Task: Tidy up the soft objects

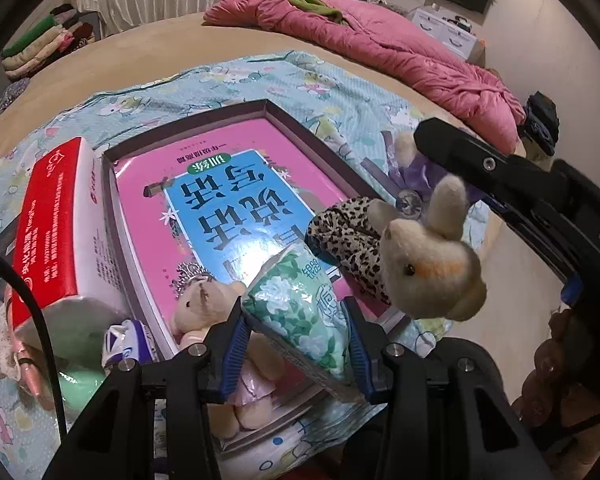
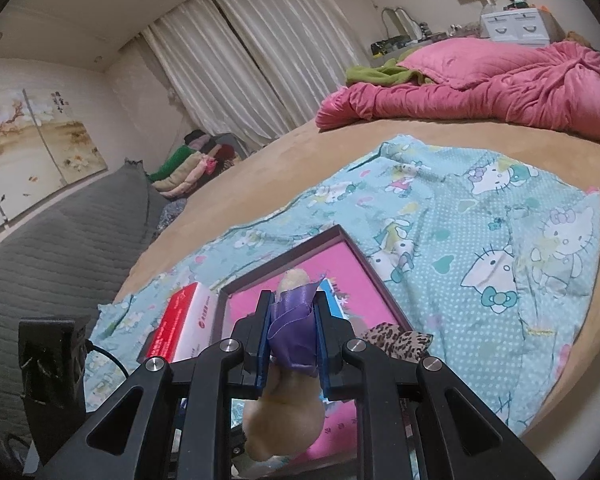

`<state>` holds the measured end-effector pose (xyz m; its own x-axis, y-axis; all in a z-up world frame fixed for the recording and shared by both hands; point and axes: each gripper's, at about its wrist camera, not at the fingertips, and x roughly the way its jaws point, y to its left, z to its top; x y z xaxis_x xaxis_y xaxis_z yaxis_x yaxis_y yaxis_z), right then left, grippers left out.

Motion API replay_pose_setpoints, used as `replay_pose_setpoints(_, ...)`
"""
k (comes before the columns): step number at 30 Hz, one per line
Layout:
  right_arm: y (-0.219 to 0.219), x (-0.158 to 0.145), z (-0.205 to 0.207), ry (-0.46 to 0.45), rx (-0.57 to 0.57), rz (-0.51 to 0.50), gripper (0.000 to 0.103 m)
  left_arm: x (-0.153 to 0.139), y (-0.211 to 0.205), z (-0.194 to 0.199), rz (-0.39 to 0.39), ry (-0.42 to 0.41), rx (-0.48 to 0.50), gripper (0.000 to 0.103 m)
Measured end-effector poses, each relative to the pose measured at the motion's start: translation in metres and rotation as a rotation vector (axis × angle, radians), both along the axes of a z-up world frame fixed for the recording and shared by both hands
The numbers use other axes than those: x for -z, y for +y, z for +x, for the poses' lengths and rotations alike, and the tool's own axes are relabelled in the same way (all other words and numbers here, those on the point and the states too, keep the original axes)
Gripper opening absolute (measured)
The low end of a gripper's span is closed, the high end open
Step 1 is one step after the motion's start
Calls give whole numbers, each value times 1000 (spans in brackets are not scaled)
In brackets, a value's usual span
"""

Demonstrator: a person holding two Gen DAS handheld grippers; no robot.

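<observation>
My left gripper (image 1: 296, 344) is shut on a green floral tissue pack (image 1: 300, 312) above the near end of a dark shallow box (image 1: 112, 208) lined with a pink and blue book. A small pink-dressed teddy bear (image 1: 204, 308) lies at the box's near edge. A leopard-print soft piece (image 1: 348, 240) lies in the box at the right. My right gripper (image 2: 292, 332) is shut on a beige plush rabbit (image 1: 428, 272) in a purple satin dress (image 2: 292, 332), held head down above the box (image 2: 376, 264).
A red and white carton (image 1: 56, 224) stands left of the box. All lies on a Hello Kitty cloth (image 2: 480, 240) on a tan bed. A pink quilt (image 2: 480, 84) is heaped at the far side. Folded clothes (image 2: 184, 172) are stacked by the curtains.
</observation>
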<state>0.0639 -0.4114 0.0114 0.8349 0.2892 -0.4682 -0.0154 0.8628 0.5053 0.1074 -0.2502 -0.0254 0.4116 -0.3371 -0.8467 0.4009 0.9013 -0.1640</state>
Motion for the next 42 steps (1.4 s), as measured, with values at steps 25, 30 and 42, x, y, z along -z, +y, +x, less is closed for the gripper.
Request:
replay_pose_setpoints(25, 20, 32, 20, 108, -89, -25, 20, 23, 13, 6, 9, 36, -38, 46)
replay_pose_setpoints(30, 20, 41, 24, 148, -87, -36, 20, 24, 14, 6, 14, 35, -40, 46)
replay_pose_setpoints(42, 15, 50, 25, 186, -35, -90, 23, 24, 15, 7, 11, 37, -43, 46)
